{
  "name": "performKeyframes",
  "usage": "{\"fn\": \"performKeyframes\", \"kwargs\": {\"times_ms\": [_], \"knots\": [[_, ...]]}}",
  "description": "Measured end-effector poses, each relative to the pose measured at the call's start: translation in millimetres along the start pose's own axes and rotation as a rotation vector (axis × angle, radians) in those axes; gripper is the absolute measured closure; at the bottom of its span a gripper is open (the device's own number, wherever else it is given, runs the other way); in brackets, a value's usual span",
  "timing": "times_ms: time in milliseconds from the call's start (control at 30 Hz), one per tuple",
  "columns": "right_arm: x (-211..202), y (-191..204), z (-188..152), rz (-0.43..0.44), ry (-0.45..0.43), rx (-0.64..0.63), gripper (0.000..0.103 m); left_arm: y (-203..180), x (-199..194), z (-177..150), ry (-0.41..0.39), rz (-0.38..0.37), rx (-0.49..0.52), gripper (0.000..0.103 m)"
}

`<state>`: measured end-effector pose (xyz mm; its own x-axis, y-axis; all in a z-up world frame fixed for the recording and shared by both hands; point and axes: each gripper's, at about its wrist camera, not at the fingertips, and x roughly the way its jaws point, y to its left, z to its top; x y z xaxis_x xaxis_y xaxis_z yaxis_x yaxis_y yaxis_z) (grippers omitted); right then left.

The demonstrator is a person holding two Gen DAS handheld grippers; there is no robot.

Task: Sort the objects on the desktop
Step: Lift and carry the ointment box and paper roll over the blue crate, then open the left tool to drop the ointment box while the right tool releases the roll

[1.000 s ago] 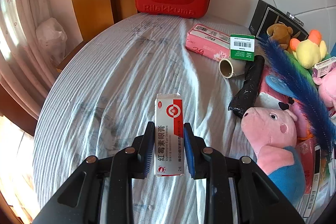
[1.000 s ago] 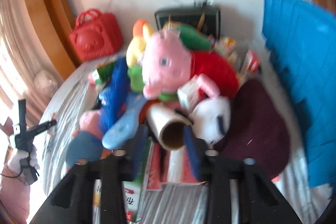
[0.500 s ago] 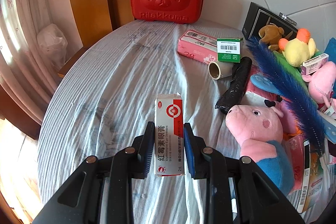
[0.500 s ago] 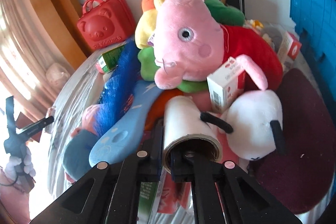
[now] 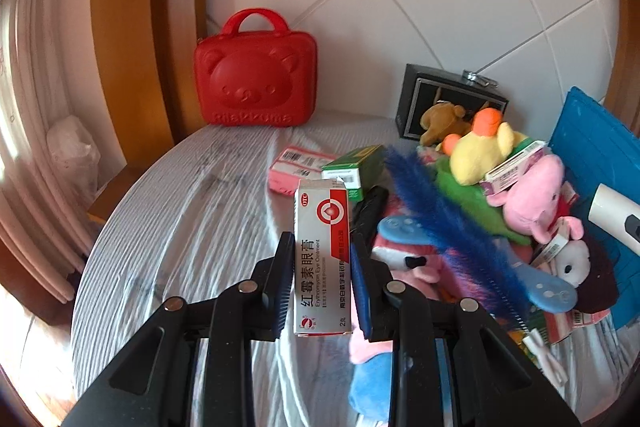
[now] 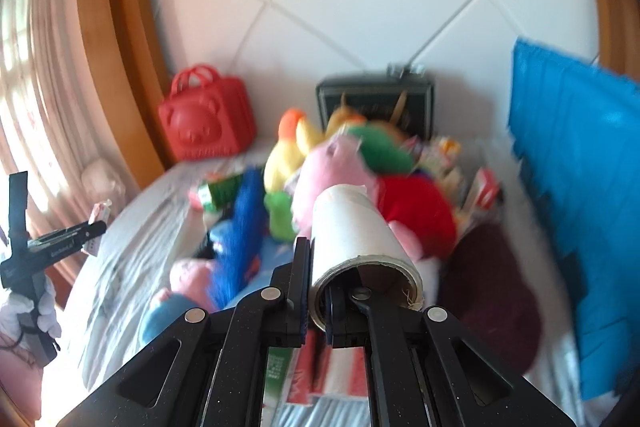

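The ointment box (image 5: pixel 322 259) stands upright between the jaws of the left gripper (image 5: pixel 322 281), pinched on its two long sides. A second ago it hung low over the grey striped worktop (image 5: pixel 192 227); now it is carried higher, and the red bear case (image 5: pixel 255 75) at the back wall sits lower and smaller in the left wrist view.

The bigger change is on the right. A second ago the right gripper (image 6: pixel 318 291) had its jaws spread around the open end of the paper roll (image 6: pixel 360 227), which lay in the toy heap. The jaws have since closed: one is outside the roll's wall, the other inside the cardboard core, and they pinch that wall between them. The roll is now lifted clear, above the pink pig toy (image 6: pixel 332 171) and to the right of the red bear case.

Both hands therefore carry something at once, and both picks look done. What remains for these two things is, in all likelihood, setting each down with its own kind. The grip on the roll is on a thin wall near one end, so the roll could swing or slip if moved fast. The heap right of the red case is still mixed: plush toys, a blue feather (image 5: pixel 448 223), small boxes.
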<state>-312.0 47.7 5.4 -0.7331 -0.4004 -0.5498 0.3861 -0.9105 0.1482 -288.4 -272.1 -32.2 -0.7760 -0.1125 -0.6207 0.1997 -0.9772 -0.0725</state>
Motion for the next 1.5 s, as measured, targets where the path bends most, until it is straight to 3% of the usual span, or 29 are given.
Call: {"fn": "performKeyframes", "kwargs": {"times_ms": [233,467,633,800,1033,1167,1333,1500], "knots": [[-59.6,-8.5,16.1,-0.098,-0.132,-0.016,0.097,-85.4,-32.5,25.7,-0.101,-0.169,0.121,0.077],[-131.8,-36.0,25.6,-0.257,-0.274,-0.021,0.097,-202.1,-73.7,36.3,-0.211,-0.347,0.26,0.077],[-186.3,-102.5,34.1,-0.319,-0.377,-0.048,0.097,-311.3,-113.4,33.8,-0.308,-0.418,0.277,0.077],[-230.3,-187.2,42.2,-0.359,-0.407,-0.078,0.097,-430.7,-144.1,33.5,-0.333,-0.471,0.274,0.077],[-250.1,-307.4,56.4,-0.398,-0.303,0.001,0.097,-564.1,-175.5,43.9,-0.309,-0.492,0.35,0.077],[-251.2,-347.4,61.2,-0.412,-0.194,0.049,0.097,-617.2,-164.3,44.4,-0.188,-0.467,0.378,0.077],[-235.4,-380.9,58.1,-0.406,-0.031,0.054,0.097,-647.3,-142.7,29.0,-0.063,-0.415,0.402,0.077],[-226.3,-399.2,43.2,-0.402,0.051,0.057,0.097,-663.2,-133.3,23.9,0.003,-0.386,0.406,0.077]]}}
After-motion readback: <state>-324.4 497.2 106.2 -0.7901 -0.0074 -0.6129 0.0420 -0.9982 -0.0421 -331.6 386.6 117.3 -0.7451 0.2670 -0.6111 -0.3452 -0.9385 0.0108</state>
